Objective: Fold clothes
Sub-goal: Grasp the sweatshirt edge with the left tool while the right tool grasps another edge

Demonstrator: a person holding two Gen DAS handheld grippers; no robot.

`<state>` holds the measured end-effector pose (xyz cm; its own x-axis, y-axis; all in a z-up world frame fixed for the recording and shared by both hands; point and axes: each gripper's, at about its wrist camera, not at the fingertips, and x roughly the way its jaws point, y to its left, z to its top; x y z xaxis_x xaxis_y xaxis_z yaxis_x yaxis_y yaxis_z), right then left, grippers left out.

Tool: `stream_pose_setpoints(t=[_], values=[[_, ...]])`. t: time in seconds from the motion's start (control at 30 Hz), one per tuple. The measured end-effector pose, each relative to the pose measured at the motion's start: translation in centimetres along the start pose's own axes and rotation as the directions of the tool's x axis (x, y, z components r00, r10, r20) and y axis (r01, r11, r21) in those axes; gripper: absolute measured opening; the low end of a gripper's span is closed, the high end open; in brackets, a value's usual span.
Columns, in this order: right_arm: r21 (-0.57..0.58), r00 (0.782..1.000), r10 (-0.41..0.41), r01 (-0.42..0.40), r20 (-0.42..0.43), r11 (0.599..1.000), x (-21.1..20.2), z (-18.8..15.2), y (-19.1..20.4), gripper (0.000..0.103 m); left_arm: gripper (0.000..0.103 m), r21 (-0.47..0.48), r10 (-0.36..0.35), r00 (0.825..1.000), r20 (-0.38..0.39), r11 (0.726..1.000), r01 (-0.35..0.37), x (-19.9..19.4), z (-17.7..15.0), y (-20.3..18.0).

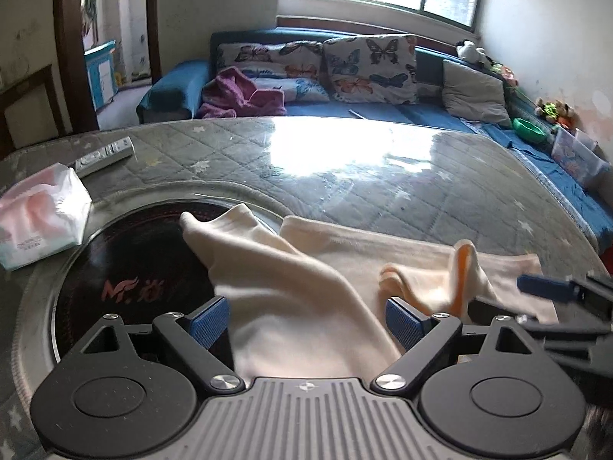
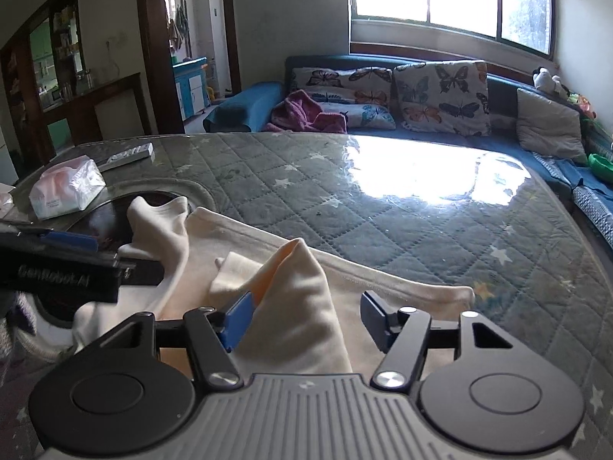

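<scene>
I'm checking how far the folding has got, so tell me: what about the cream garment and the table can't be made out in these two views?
- Cream garment: its near edge is hidden under the left gripper body in the left wrist view.
- Same in the right wrist view, under the right gripper.
- Table: window glare washes out the far surface.
- Tissue pack: print too small to read.

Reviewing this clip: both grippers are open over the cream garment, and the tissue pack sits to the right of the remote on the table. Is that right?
Not quite. The tissue pack sits to the left of the remote and nearer the camera, as the left wrist view shows. The rest holds: the left gripper and right gripper have their jaws spread over the cream garment.
</scene>
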<state>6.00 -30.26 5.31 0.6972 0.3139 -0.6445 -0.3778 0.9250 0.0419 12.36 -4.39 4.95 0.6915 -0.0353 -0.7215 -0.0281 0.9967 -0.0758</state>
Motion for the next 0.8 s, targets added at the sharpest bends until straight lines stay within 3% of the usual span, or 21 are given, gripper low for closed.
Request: stream_pose_setpoints(t=[0.1, 0.2, 0.4, 0.47, 0.57, 0.8], values=[[-0.004, 1.000, 0.005, -0.005, -0.008, 1.000, 1.0, 0.2, -0.3, 0.058, 0.090, 0.001, 0.015, 1.000, -0.020, 1.000, -0.015, 1.5, 0.6, -0.2], [-0.006, 1.000, 0.018, -0.018, -0.018, 1.000, 1.9, 0.5, -0.5, 0.050, 0.079, 0.012, 0.033, 0.998, -0.052, 0.999, -0.032, 2.9, 0.8, -0.4], [-0.009, 0.997, 0.067, -0.067, -0.040, 0.998, 3.0, 0.6, -0.8, 0.023, 0.061, 0.023, 0.032, 0.996, -0.077, 0.999, -0.030, 3.9, 0.4, -0.1], [0.004, 0.997, 0.072, -0.072, -0.035, 0.997, 2.9, 0.5, -1.0, 0.012, 0.048, 0.023, 0.025, 0.997, -0.071, 0.999, -0.023, 3.7, 0.3, 0.2], [0.025, 0.998, 0.064, -0.064, -0.008, 0.998, 1.9, 0.5, -1.6, 0.008, 0.030, 0.011, 0.025, 0.997, -0.067, 1.000, -0.024, 3.3, 0.2, 0.9], [0.050, 0.997, 0.000, -0.004, 0.076, 0.999, -2.6, 0.3, -3.0, 0.007, 0.014, -0.058, 0.005, 0.999, -0.033, 0.998, -0.007, 0.8, -0.1, 3.0]])
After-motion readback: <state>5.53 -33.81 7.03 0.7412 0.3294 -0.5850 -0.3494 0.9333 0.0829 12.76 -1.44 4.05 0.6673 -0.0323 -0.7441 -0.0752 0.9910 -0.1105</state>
